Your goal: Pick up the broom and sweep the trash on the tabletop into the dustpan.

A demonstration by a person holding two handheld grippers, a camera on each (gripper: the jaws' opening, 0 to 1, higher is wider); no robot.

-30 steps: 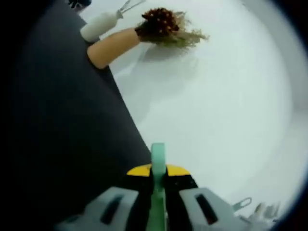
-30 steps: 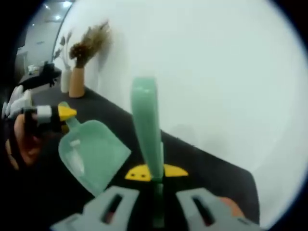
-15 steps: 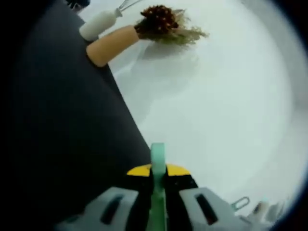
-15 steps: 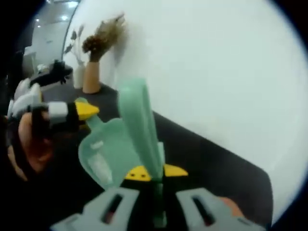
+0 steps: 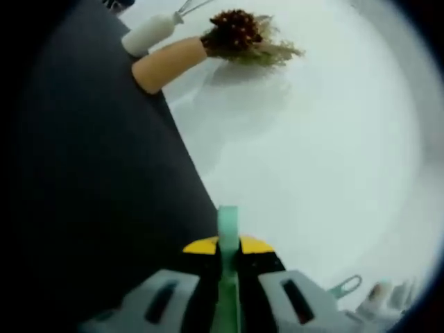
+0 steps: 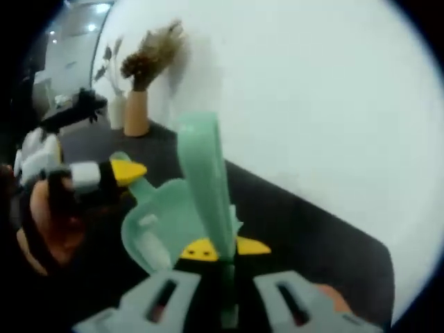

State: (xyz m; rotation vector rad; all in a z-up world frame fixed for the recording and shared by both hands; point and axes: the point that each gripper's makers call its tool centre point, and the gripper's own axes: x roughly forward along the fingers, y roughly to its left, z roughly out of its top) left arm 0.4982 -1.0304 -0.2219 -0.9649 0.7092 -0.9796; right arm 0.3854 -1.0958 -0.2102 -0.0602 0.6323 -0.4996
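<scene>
In the right gripper view my right gripper (image 6: 225,250) is shut on the pale green broom handle (image 6: 205,177), which rises straight up between the jaws. The broom's bristles are hidden. Left of it hangs the green dustpan (image 6: 166,218) above the black table (image 6: 298,222), with a white scrap (image 6: 147,241) lying in it. My left gripper (image 6: 128,171), yellow-tipped and held by a hand (image 6: 48,222), grips the dustpan's handle. In the left gripper view my left gripper (image 5: 227,246) is shut on that thin green dustpan handle (image 5: 227,222).
A tan vase (image 5: 166,64) with dried flowers (image 5: 239,31) and a white vase (image 5: 149,33) stand at the table's back edge by the white wall (image 5: 312,152). They appear as the tan vase (image 6: 137,114) and the white vase (image 6: 116,111) far left.
In the right gripper view the dustpan and left gripper sit slightly lower and closer to the broom handle than before. The left gripper view has barely shifted.
</scene>
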